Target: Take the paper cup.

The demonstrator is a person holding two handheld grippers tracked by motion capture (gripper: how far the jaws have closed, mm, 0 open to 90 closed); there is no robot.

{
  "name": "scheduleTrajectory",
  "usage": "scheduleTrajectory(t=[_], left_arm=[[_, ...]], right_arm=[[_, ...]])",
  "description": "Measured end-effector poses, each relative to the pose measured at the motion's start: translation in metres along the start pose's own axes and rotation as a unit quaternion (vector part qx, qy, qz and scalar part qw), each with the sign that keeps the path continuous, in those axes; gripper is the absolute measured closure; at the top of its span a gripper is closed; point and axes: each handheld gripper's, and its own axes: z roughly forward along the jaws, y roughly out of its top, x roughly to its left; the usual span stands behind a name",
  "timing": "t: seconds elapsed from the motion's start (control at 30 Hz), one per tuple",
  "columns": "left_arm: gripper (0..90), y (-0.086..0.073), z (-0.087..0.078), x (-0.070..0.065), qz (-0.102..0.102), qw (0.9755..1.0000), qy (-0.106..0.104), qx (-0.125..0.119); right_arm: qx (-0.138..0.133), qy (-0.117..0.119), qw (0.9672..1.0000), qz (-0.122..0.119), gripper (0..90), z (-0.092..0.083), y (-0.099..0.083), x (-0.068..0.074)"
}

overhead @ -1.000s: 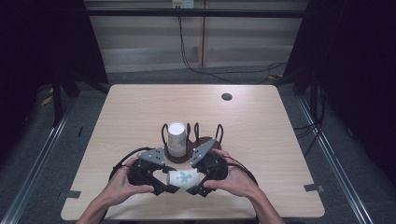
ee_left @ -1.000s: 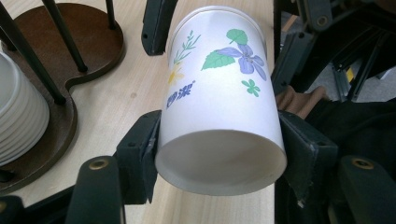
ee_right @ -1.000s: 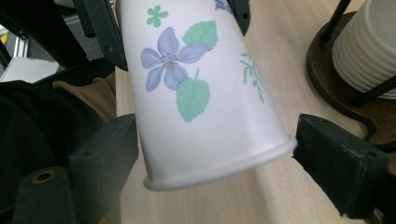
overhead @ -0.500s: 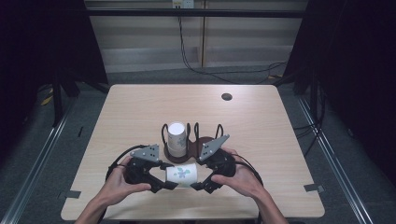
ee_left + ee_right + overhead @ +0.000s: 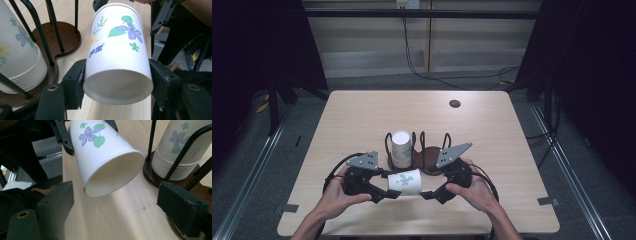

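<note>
The flowered paper cup [image 5: 117, 55] lay on its side, pinched near its base between the pads of the left tongs [image 5: 117, 85], held just above the table [image 5: 362, 115]. The right tongs [image 5: 125, 207] stood wide apart, empty, with the cup's open mouth just ahead of them, untouched. Behind both tongs, a stack of cups [image 5: 401, 148] sat upside down in the wire cup holder [image 5: 427, 150]. Judging from this, one cup had been separated; placing it in a free slot remained
</note>
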Motion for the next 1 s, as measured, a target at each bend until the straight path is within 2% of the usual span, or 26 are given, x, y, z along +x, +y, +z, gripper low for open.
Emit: scheduleTrajectory(t=[0.1,0.27,0.43,0.77,1.0], left_arm=[[36.3,0.0,-0.0002,0.0002,0.0,1.0,-0.001,-0.003],[36.2,0.0003,-0.0018,0.0009,-0.004,0.9997,0.0,-0.025],[36.2,-0.0001,-0.0029,0.0008,-0.003,0.9991,0.006,-0.042],[36.1,0.0009,-0.0025,-0.0021,0.003,0.9986,0.01,-0.051],[36.1,0.0014,-0.0049,-0.0028,-0.001,0.9977,0.014,-0.067]], right_arm=[[-0.019,-0.005,0.9998,0.006,14.0,-0.0027,-0.0011,-0.0016],[-0.041,-0.003,0.9991,0.011,14.1,-0.0041,-0.0028,-0.0028],[-0.055,-0.004,0.9984,0.016,14.5,-0.0034,-0.0039,-0.0032],[-0.073,-0.001,0.997,0.025,13.4,-0.0025,-0.0044,-0.0031],[-0.107,-0.003,0.9937,0.033,13.4,-0.0047,-0.0055,-0.004]])
